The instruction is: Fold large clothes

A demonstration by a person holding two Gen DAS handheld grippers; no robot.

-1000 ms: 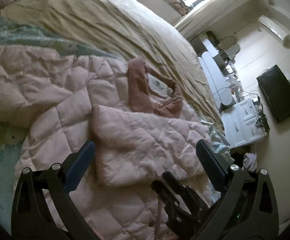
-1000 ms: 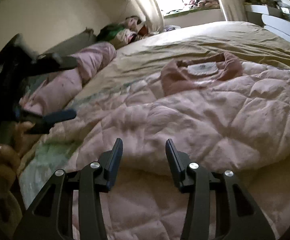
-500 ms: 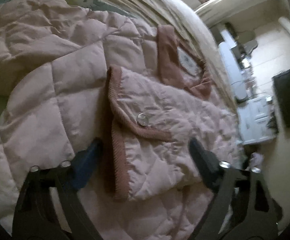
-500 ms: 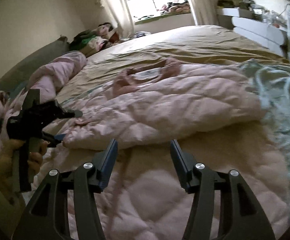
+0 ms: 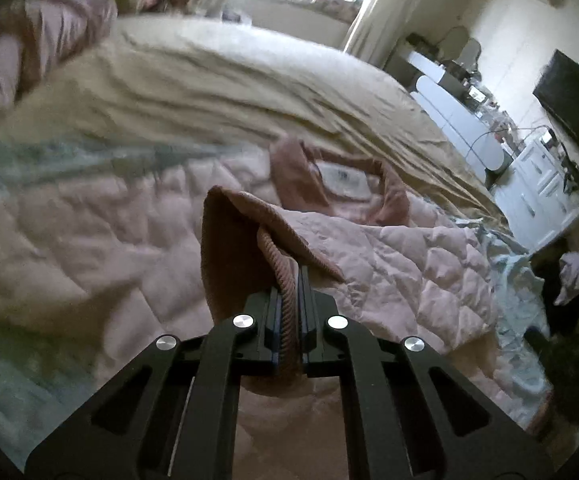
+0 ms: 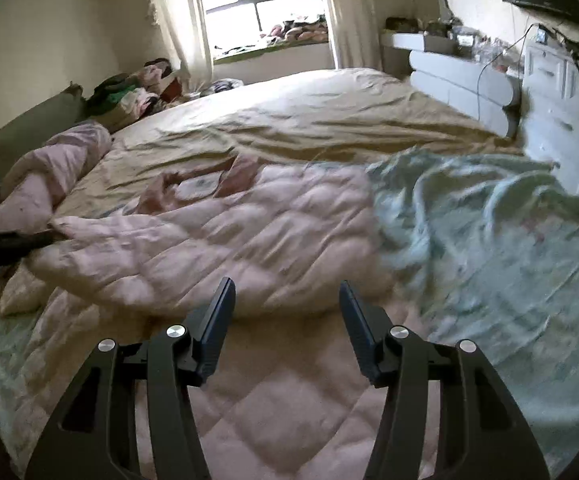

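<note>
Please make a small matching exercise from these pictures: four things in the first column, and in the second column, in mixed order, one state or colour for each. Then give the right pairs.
Column 1
1. left gripper
2. right gripper
3. bedsheet
4. ribbed cuff

Column 2
A. tan and wrinkled
B. open, holding nothing, above the pink quilted jacket
C. pinched between two fingers
D. shut on fabric

Pairs: 1-D, 2-B, 3-A, 4-C
</note>
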